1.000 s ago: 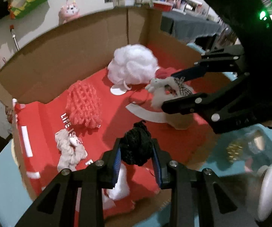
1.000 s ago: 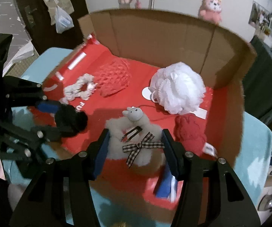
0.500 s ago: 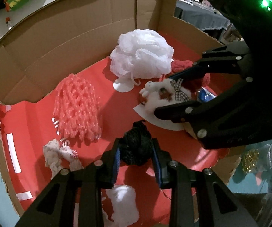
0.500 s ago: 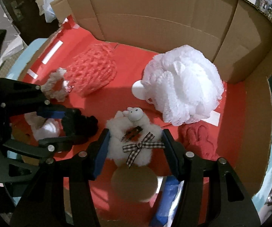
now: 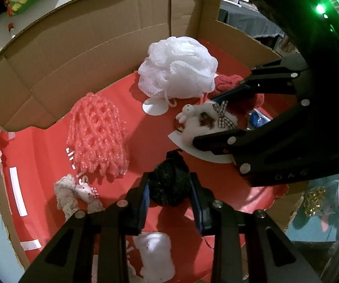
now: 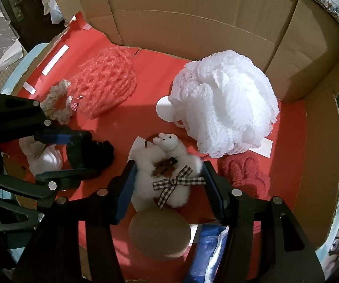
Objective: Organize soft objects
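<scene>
My left gripper [image 5: 170,194] is shut on a black fuzzy ball [image 5: 171,184], held just above the red floor of the cardboard box [image 5: 98,40]. It also shows in the right wrist view [image 6: 88,151]. My right gripper [image 6: 168,185] is shut on a white fluffy plush with a checked bow [image 6: 167,172], held low inside the box; the plush also shows in the left wrist view [image 5: 207,120]. A white mesh pouf [image 6: 226,103], a pink net sponge [image 6: 103,87] and a red knitted item [image 6: 245,172] lie in the box.
A cream scrunchie with a small plush head [image 5: 75,193] and a white soft lump [image 5: 155,254] lie near the box's front. A round tan pad [image 6: 158,232] and a blue packet [image 6: 207,245] sit under my right gripper. A glass jar [image 5: 323,198] stands outside the box.
Both grippers have moved forward and lower into the box with their loads. The box contents now look closer and larger.
</scene>
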{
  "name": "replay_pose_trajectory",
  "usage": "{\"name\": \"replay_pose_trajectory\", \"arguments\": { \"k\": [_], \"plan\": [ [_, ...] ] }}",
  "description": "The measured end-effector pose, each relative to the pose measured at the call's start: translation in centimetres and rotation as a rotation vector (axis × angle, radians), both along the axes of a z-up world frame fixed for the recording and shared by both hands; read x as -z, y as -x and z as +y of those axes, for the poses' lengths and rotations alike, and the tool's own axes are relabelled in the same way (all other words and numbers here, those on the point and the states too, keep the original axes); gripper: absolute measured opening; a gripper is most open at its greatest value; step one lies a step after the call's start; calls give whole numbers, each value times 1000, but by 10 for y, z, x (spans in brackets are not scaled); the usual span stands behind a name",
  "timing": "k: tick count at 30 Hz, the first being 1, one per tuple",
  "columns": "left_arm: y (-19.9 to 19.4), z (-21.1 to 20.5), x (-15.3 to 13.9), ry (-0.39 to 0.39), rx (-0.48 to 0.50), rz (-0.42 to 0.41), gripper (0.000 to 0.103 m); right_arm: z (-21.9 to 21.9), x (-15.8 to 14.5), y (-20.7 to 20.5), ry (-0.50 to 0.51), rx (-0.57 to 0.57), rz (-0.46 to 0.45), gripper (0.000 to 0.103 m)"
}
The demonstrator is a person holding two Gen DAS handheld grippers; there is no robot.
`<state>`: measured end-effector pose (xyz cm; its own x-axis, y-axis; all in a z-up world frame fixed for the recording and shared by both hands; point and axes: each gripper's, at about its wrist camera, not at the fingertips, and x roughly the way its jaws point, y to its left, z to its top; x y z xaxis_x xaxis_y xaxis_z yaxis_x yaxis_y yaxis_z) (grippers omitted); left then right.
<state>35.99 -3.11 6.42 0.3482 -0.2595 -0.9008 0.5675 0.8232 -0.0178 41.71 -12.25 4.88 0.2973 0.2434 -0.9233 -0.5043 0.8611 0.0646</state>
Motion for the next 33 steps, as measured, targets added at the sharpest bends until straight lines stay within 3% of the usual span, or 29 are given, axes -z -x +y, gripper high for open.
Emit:
{"name": "replay_pose_trajectory", "arguments": {
  "k": [4,17,19,22,27,29,33],
  "plan": [
    [0,0,-1,1,-4,-5,36,2,2,0,3,-1,1,56],
    [16,16,-32,46,-64,-75,66,-8,-17,10,-34,36,-8,63],
    [21,20,-40,60,-83,-91,72,-14,-28,19,-43,49,-22,63],
    [32,21,-51,68,-127,-126,78,-21,-44,32,-59,80,-42,75],
    [59,29,-63,88,-188,-167,92,-36,-68,64,-75,131,-83,78],
    [67,27,-65,97,-211,-180,95,-41,-74,75,-85,156,-91,84],
    [81,37,-69,108,-278,-189,99,-46,-80,94,-76,200,-117,85]
  ]
}}
